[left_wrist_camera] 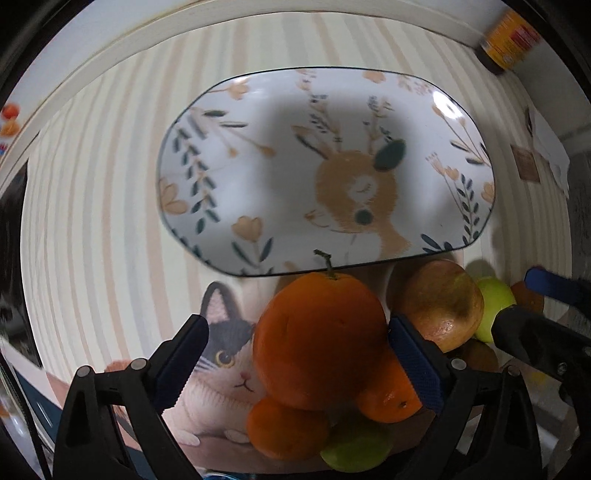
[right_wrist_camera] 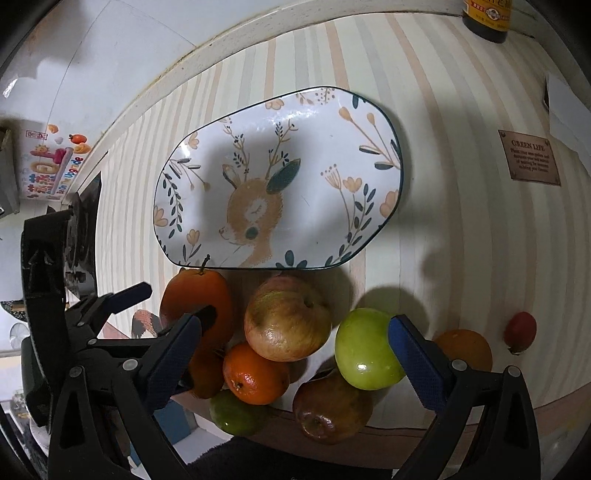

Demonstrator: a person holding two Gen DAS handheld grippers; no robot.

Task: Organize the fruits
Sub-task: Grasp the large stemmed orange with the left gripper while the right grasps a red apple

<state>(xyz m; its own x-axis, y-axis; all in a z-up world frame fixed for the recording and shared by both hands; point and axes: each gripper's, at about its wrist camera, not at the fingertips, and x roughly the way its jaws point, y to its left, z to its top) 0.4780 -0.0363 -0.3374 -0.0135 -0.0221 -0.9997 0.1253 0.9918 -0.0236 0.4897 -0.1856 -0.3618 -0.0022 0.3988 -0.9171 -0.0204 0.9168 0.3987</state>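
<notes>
The big orange (left_wrist_camera: pixel 317 339) with a short stem lies on the bench (left_wrist_camera: pixel 92 221), just in front of the near rim of the oval plate (left_wrist_camera: pixel 258 155), which I take as the landmark. The plate has a deer picture and flowers on it, and nothing lies in it.

The left claw (left_wrist_camera: pixel 299 365) is spread around this orange. Its right finger pad touches the side of the fruit, while the left finger pad stands apart from it with a gap between, so the orange is not pinched.

The other fruits make a group on the near side of the plate. A red-yellow apple (right_wrist_camera: pixel 286 319) lies just beside the big orange, near the middle of the plate's near rim. In front of it sit a small orange (right_wrist_camera: pixel 255 373), a dark brownish apple (right_wrist_camera: pixel 330 406) and a green fruit (right_wrist_camera: pixel 236 413) close to the edge of the bench. A bright green apple (right_wrist_camera: pixel 365 349) lies toward the right end of the plate, and further right are another orange (right_wrist_camera: pixel 465 349) and a small red fruit (right_wrist_camera: pixel 521 332), well apart from the plate.

The right claw (right_wrist_camera: pixel 295 360) is wide spread above the group and holds nothing; its right finger is just beside the green apple, but I cannot tell if it touches.

Beyond the far side of the plate a dark bottle (right_wrist_camera: pixel 487 18) with a yellow label stands at the wall. The striped cloth carries a brown tag (right_wrist_camera: pixel 530 157) to the right of the plate.
</notes>
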